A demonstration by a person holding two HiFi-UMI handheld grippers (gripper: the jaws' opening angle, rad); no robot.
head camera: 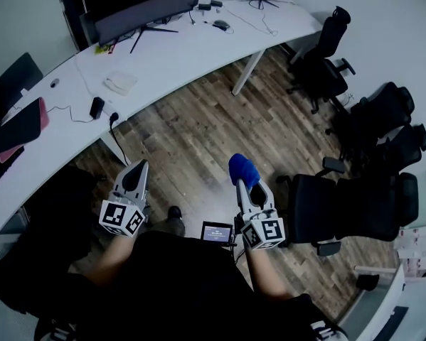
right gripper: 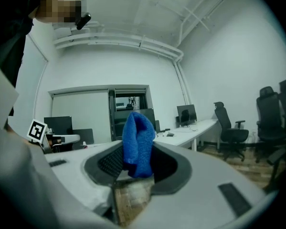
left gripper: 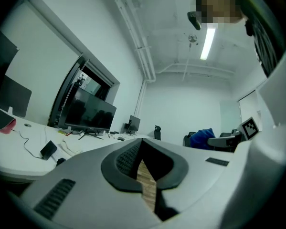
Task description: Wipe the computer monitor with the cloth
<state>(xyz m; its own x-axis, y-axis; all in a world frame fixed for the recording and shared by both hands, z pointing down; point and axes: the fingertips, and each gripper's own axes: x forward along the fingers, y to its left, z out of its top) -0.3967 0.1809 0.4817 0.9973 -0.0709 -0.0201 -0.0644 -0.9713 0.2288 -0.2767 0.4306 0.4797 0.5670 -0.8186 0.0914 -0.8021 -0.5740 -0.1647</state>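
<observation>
From above, my right tongs (head camera: pixel 242 185) clench the blue cloth (head camera: pixel 243 169) over the floor (head camera: pixel 191 141), well apart from the monitor (head camera: pixel 145 11) on the worktop (head camera: pixel 191 55); its top is cut off. Left gripper view: my left tongs (left gripper: pixel 142 144) are clenched, empty. Right gripper view: the cloth stands upright between the jaws.
</observation>
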